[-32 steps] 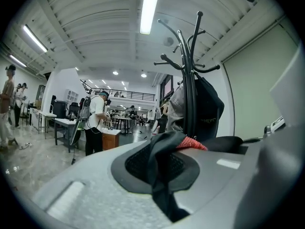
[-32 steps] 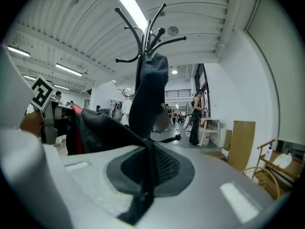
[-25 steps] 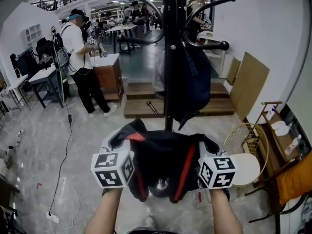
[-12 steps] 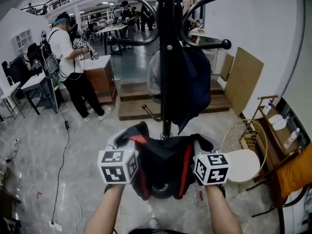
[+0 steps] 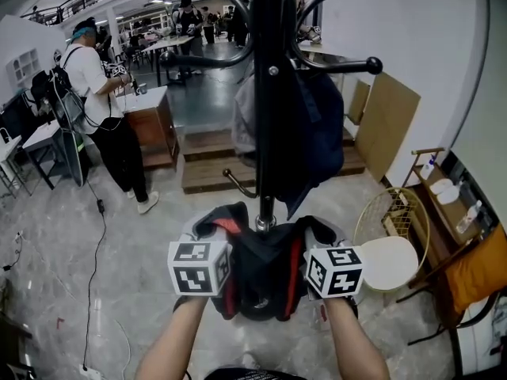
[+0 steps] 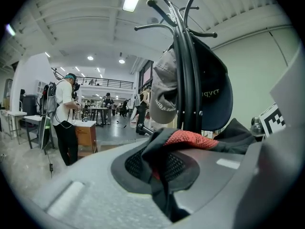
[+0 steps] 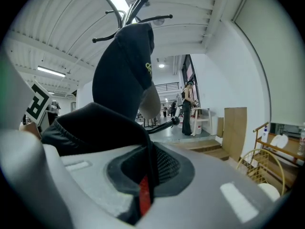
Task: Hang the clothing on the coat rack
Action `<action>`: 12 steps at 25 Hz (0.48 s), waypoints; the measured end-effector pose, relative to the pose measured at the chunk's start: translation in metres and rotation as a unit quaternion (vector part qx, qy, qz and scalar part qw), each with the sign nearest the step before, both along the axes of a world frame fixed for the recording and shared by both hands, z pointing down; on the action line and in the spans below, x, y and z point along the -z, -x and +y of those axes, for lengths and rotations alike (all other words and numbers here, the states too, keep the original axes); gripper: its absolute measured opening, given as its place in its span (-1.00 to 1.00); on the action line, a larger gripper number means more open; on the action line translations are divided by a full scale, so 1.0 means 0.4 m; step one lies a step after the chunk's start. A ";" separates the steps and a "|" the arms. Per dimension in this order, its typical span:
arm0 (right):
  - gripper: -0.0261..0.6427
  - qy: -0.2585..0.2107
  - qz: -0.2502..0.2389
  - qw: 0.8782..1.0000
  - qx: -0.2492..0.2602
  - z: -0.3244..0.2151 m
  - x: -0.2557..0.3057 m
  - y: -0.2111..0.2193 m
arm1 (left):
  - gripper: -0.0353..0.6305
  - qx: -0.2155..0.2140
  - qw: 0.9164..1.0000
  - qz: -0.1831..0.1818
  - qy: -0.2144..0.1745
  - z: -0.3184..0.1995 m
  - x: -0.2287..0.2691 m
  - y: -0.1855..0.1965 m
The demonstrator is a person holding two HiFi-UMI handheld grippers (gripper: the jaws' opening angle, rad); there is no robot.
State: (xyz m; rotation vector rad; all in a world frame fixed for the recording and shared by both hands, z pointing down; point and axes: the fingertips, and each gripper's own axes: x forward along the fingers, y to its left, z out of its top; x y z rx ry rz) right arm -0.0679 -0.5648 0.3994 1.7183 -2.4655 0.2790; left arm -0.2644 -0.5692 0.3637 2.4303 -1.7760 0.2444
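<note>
Grey left gripper (image 6: pixel 164 192) and right gripper (image 7: pixel 143 194) with black-and-white marker cubes (image 5: pixel 200 267)

The grey marble floor (image 5: pixel 55 291) in front of me carries the black coat rack (image 5: pixel 268 133), which stands near its middle. A dark garment (image 5: pixel 321 133) and a grey cap (image 6: pixel 164 92) hang on the rack. Low wooden steps (image 5: pixel 207 176) lie just behind it. A wooden cabinet (image 5: pixel 154 129) stands at the far left, and a wire chair (image 5: pixel 392 261) at the right.
</note>
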 end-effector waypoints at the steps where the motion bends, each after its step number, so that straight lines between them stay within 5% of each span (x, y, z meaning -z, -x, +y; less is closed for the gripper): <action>1: -0.90 0.002 -0.004 1.000 0.001 -0.005 -0.006 0.003 | -0.84 -0.002 1.000 0.000 0.002 -0.004 -0.007 -0.004; 12: -0.90 0.036 -0.043 0.998 0.015 -0.032 -0.060 0.055 | -0.84 -0.027 0.999 -0.007 0.023 -0.026 -0.061 -0.040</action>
